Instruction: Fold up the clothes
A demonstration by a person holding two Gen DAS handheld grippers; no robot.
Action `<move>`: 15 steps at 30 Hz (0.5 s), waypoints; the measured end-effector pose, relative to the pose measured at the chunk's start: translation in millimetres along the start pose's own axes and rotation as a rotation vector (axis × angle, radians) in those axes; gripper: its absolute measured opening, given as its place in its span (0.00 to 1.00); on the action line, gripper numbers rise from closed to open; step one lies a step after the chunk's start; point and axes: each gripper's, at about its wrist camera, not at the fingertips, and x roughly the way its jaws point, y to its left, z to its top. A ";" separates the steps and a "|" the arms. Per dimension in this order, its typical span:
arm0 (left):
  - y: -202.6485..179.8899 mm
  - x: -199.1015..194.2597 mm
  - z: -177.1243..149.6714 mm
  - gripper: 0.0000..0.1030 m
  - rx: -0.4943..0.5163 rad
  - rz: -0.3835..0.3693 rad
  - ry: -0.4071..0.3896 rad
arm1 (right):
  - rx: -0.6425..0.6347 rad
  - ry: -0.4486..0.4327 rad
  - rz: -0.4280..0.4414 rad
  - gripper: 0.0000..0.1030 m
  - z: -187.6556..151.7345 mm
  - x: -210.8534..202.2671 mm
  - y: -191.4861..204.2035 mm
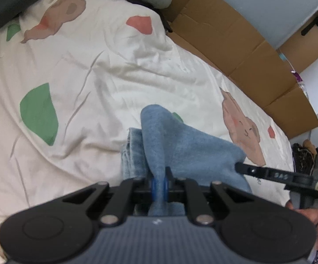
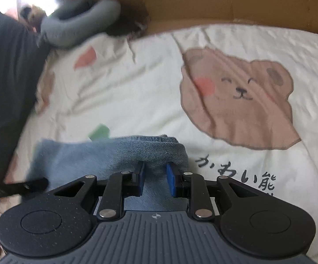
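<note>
1. The left claw (image 1: pixel 159 183) is clamped tight on a bunched ridge of the blue denim garment (image 1: pixel 180 145), which rises just ahead of its pads, likely to lift one edge for a fold
2. The right claw (image 2: pixel 156 180) grips a thicker hem of the same denim (image 2: pixel 106 154); its blue pads (image 2: pixel 171 181) stand partly apart with cloth between them, pressing on it
3. The denim is soft, twill-woven and folded double, and lies on the bed directly ahead of both claws
4. Beyond the claws the cream quilt (image 2: pixel 137 92) is wrinkled and printed with a bear; stiff brown cardboard (image 1: pixel 235 44) lines the far edge
</note>
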 end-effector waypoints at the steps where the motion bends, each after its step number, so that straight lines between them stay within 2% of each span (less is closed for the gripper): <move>1: 1.3 -0.1 -0.6 0.09 -0.010 -0.005 -0.004 | -0.011 0.011 -0.008 0.25 -0.8 4.4 -0.1; 5: 6.4 -3.4 -2.5 0.10 -0.077 -0.027 -0.022 | -0.041 0.042 -0.020 0.25 3.1 9.4 3.1; 7: 4.7 -9.9 -3.8 0.13 -0.079 -0.020 -0.037 | -0.050 0.037 -0.020 0.18 7.1 3.7 5.3; 13: 6.7 -28.5 -12.4 0.19 -0.101 0.007 -0.058 | -0.087 -0.064 0.037 0.14 8.9 -15.3 14.8; 15: 6.4 -34.4 -15.6 0.28 -0.094 0.022 -0.057 | -0.102 -0.078 0.048 0.15 13.0 -14.7 19.2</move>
